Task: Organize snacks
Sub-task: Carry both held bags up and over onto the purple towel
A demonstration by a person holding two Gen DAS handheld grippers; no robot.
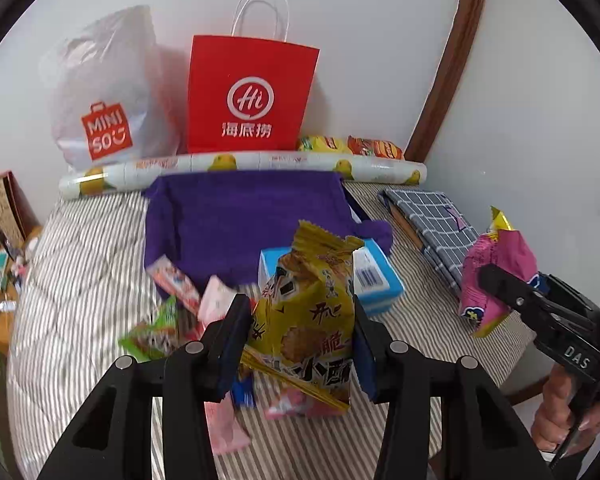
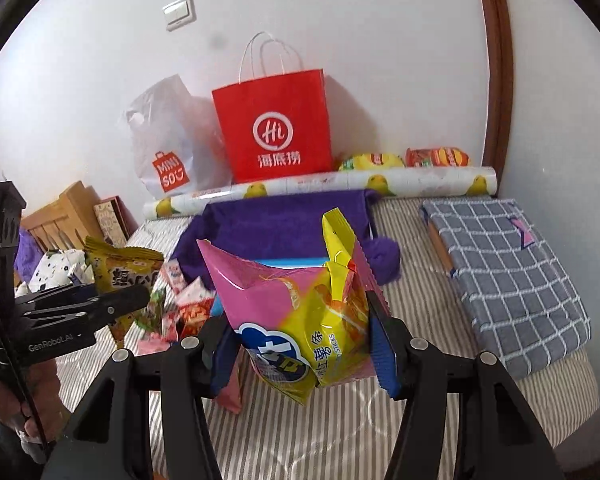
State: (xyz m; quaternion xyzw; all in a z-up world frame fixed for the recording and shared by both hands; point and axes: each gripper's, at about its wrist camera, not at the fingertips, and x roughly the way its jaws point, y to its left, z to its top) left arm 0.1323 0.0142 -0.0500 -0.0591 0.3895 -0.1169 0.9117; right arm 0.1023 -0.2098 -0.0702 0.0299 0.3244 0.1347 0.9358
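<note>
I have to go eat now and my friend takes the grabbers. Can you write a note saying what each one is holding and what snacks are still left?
Left gripper: fingers shut on the yellow snack bag, held up off the bed.
Right gripper: fingers shut on the pink and yellow snack bag, also lifted.
Purple cloth-lined box: sits mid-bed, in front of the red paper bag; looks empty as far as can be seen.
Still loose on the striped bed cover: small snack packets to the left, and a blue box beside the purple one.
Done: two bags picked up. Left: place both, probably in the purple box, then gather the rest.
</note>
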